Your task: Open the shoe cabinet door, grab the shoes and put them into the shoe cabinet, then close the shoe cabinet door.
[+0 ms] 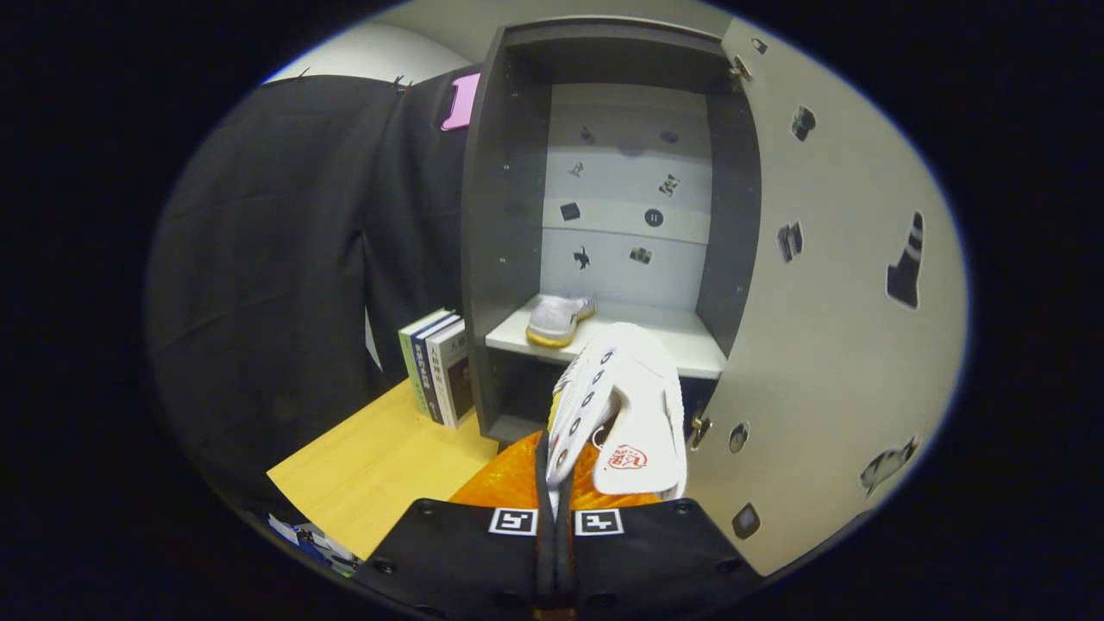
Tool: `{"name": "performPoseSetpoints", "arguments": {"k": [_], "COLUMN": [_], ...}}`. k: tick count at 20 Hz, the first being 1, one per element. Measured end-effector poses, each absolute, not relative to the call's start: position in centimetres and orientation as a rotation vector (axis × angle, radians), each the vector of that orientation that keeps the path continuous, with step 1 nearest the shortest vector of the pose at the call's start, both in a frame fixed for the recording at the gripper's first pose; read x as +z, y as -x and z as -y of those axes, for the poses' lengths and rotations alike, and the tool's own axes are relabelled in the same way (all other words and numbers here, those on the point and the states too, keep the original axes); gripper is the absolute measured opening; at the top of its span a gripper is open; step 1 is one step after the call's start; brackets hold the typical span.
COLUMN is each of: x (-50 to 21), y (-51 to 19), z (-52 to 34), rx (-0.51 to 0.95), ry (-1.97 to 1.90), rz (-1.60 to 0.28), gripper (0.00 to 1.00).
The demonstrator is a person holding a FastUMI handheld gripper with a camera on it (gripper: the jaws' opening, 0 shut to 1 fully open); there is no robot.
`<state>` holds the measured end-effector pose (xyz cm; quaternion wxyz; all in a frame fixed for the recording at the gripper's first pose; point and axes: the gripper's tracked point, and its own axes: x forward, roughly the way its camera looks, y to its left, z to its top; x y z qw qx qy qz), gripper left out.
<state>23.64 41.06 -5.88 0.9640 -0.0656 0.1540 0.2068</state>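
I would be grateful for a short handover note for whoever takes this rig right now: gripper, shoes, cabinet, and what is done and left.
Gripper: shut on the second shoe, held up in front of the open cabinet.
First shoe: already on the cabinet shelf, toward its left side.
Cabinet door: swung fully open to the right.
Books stand against the cabinet's left wall, on the wooden table.
Done: door opened, one shoe stowed.
Left: place the held shoe on the shelf, probably to the right of the first, release, then close the door.

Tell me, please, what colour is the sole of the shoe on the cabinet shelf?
Yellowish sole, gripper view.
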Motion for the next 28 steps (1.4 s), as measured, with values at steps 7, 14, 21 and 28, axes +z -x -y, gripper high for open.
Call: {"name": "performPoseSetpoints", "arguments": {"k": [7, 14, 21, 28], "x": [-0.2, 1.7, -0.7, -5.8], "y": [-32.0, -44.1, -55.1, -60.2], "z": [-41.4, -41.1, -41.0, -41.1], "rx": [0.366, 0.294, 0.215, 0.177], "ry": [0.075, 0.105, 0.091, 0.141], "rz": [-0.236, -0.196, -0.241, -0.338], "gripper": [0.02, 0.02, 0.01, 0.02]}}
